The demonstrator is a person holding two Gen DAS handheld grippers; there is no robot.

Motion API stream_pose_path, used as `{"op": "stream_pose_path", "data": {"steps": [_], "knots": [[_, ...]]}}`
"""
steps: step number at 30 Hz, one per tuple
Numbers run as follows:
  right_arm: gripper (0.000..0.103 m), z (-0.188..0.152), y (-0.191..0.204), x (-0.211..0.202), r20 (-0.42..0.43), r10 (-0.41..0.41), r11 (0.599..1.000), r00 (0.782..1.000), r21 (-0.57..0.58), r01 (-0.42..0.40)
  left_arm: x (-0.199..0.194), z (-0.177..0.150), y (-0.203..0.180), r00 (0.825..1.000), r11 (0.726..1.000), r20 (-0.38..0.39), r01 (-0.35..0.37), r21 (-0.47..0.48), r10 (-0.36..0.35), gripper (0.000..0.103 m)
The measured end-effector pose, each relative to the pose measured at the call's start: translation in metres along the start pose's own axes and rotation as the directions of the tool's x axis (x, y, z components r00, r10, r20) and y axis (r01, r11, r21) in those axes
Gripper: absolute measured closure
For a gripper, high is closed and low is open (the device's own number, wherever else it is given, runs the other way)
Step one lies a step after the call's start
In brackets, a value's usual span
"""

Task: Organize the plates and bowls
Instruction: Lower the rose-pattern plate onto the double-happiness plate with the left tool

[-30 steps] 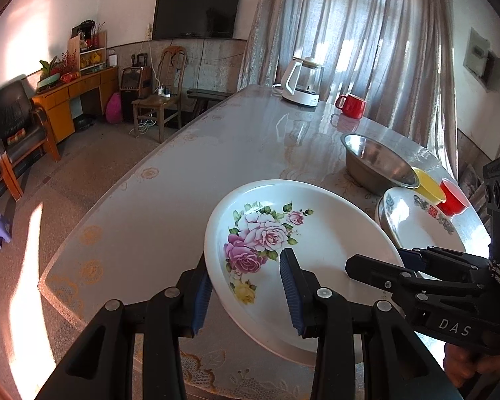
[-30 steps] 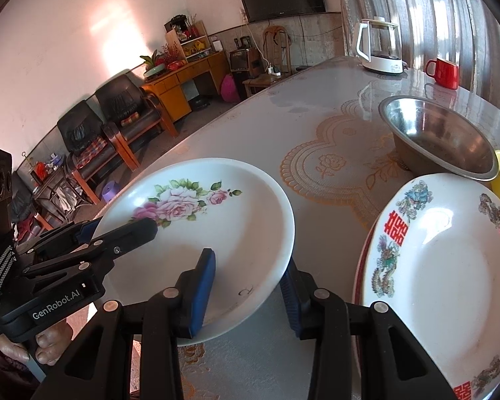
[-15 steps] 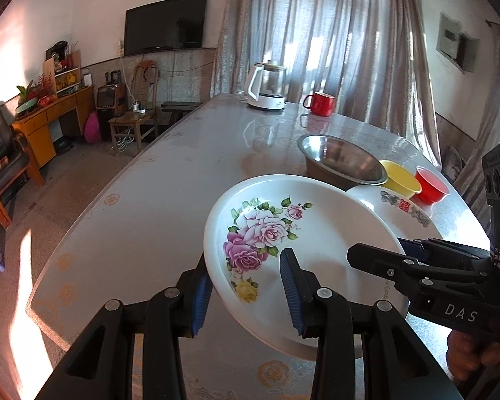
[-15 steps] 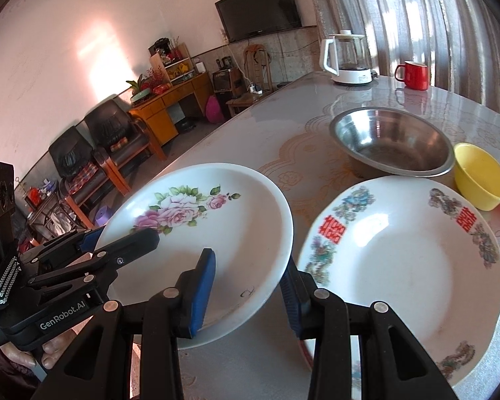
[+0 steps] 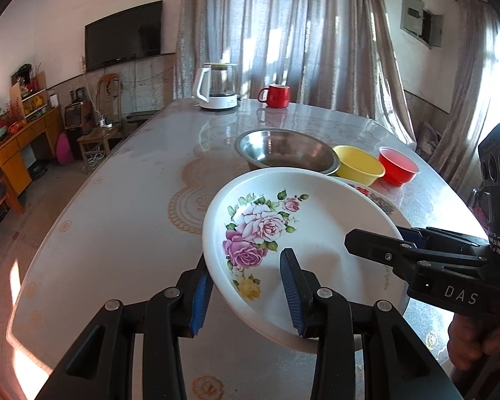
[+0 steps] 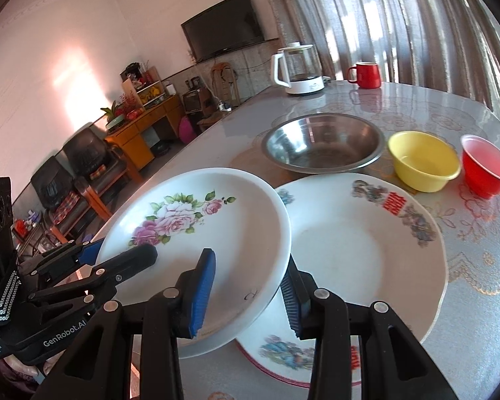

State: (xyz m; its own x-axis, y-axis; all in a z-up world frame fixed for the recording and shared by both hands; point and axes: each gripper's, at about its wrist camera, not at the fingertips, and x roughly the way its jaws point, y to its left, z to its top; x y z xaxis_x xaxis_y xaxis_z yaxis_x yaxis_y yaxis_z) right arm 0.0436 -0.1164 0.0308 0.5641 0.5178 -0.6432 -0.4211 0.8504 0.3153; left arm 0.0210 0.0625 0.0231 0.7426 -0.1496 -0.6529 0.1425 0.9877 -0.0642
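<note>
A: Holding the rose plate [image 5: 320, 230] from both sides, are you?

B: Yes. Your left gripper [image 5: 246, 286] is clamped on its near-left rim, one blue pad under the rim and one inside the dish. Your right gripper [image 6: 248, 286] is clamped on the opposite rim the same way, one pad above and one below.

A: Where is the plate?

B: Off the table [image 5: 123, 200], tilted, its right edge overlapping the red-character plate [image 6: 366, 250] that lies flat there. Whether the two touch, you cannot tell.

A: And the bowls?

B: Beyond the plates, in a row: steel bowl [image 6: 323, 146], yellow bowl [image 6: 423, 163] just beside it, then the red bowl [image 6: 486, 170]. All upright and empty.

A: Further back?

B: A kettle [image 5: 216, 86] and a red mug [image 5: 276, 95] stand near the table's far edge.
</note>
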Motion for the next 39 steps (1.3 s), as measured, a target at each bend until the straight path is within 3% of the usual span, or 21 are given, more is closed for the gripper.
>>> {"op": "stream_pose_path", "data": {"steps": [16, 27, 39], "knots": [[0.065, -0.011, -0.061, -0.024, -0.015, -0.171, 0.977, 0.985, 0.123, 0.171, 0.049, 0.014, -0.064, 0.986, 0.984, -0.097, 0.147, 0.104, -0.137, 0.064], [0.065, -0.012, -0.069, -0.002, -0.063, -0.208, 0.972, 0.976, 0.097, 0.213, 0.075, 0.017, -0.055, 0.979, 0.987, -0.153, 0.146, 0.067, -0.135, 0.062], [0.065, -0.010, -0.065, 0.001, -0.071, -0.255, 0.964, 0.964, 0.053, 0.259, 0.072, 0.013, -0.053, 0.980, 0.986, -0.139, 0.154, 0.068, -0.144, 0.059]]}}
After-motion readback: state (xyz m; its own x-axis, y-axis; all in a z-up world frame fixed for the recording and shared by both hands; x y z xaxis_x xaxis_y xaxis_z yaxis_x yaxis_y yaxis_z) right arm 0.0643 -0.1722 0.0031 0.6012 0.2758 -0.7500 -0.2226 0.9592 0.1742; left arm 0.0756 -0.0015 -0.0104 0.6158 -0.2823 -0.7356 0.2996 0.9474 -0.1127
